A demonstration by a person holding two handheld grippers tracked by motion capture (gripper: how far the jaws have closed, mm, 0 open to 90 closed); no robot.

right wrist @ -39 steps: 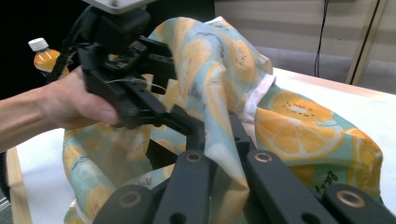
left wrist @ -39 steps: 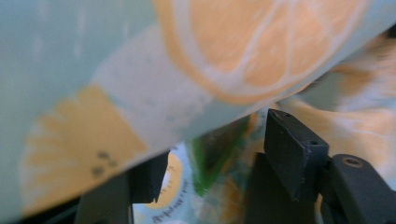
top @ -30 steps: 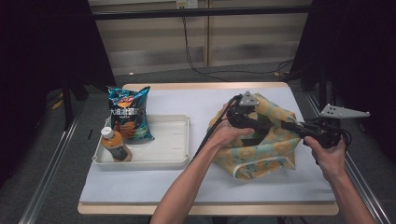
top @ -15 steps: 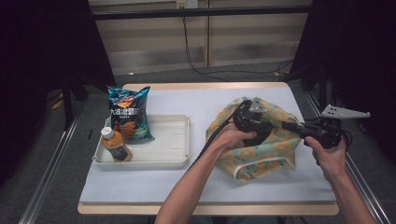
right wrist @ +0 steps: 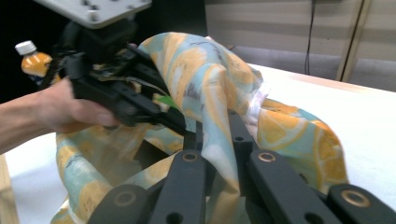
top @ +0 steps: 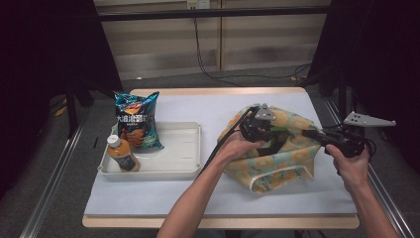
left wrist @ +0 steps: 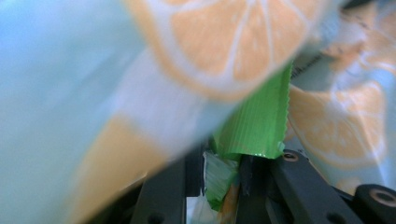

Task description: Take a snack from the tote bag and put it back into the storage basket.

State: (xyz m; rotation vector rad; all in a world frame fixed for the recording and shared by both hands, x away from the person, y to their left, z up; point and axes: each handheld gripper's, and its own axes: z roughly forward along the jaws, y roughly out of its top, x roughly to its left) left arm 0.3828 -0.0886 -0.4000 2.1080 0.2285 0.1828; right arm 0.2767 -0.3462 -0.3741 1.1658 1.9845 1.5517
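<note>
On the table's right side, my right gripper [right wrist: 215, 135] is clamped on the rim of the orange-print bag [top: 292, 148]. My left gripper [left wrist: 223, 168], inside the bag, has just been closing and now pinches a green packet [left wrist: 259, 126].

The high view looks down over the table [top: 198, 193]; both gripper views sit close, sharing the fabric bag [right wrist: 210, 79].

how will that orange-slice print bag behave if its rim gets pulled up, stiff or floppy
Probably floppy: the fabric bag slumps in soft folds on the table. Where the right gripper pinches its rim, the cloth drapes over the jaws, so it likely sags without support. It looks light, so a pull may drag the whole bag along.
</note>
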